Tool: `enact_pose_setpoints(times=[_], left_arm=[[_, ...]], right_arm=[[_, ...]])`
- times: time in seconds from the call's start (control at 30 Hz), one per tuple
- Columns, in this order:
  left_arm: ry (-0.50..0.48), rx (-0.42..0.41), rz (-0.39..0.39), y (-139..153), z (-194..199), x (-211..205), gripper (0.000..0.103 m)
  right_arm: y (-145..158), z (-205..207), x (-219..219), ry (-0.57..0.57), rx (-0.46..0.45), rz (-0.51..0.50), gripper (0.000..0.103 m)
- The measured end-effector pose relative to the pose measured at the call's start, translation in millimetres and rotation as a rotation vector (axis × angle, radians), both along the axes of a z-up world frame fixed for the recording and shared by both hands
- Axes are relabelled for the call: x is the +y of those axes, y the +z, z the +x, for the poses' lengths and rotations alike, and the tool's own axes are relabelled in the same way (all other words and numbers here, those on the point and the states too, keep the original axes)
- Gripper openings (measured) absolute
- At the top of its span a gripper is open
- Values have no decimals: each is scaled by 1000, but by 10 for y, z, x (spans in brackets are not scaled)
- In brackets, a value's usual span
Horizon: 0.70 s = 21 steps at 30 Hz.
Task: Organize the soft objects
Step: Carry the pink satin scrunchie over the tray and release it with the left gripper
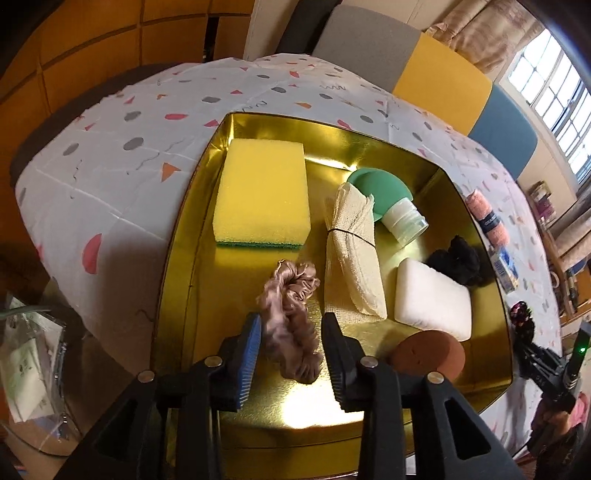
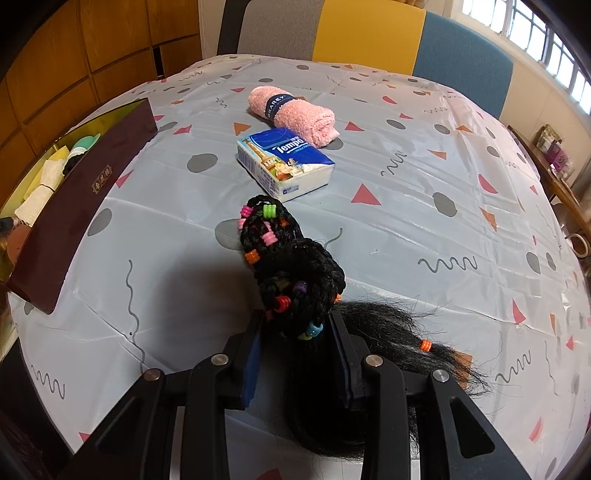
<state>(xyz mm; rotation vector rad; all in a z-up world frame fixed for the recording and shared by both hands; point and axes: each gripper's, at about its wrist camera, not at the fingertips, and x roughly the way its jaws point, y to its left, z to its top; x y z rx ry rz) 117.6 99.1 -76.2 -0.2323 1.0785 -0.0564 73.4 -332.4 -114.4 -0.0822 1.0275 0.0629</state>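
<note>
1. Left gripper (image 1: 291, 332) — jaws parted around the tan scrunchie (image 1: 291, 317) near the gold tray's (image 1: 184, 295) near edge.
2. Right gripper (image 2: 295, 332) — clamped on the beaded black braid (image 2: 291, 266), over the table's (image 2: 406, 221) near edge.

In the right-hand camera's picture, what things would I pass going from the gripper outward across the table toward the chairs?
Beaded black braid in the right gripper → tissue pack → rolled pink towel → the chairs past the table's far edge.
</note>
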Motion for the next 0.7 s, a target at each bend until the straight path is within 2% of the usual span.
enact_pose_setpoints(times=[0.2, 0.47, 0.7], left_arm=[[10, -70, 64, 209, -126, -19, 38], [-22, -217, 114, 643, -349, -133, 39], [-59, -254, 123, 767, -434, -227, 39]], right_arm=[[-7, -2, 5, 0, -4, -9, 35], [-3, -4, 5, 0, -7, -14, 35], [-6, -1, -2, 0, -7, -13, 35]])
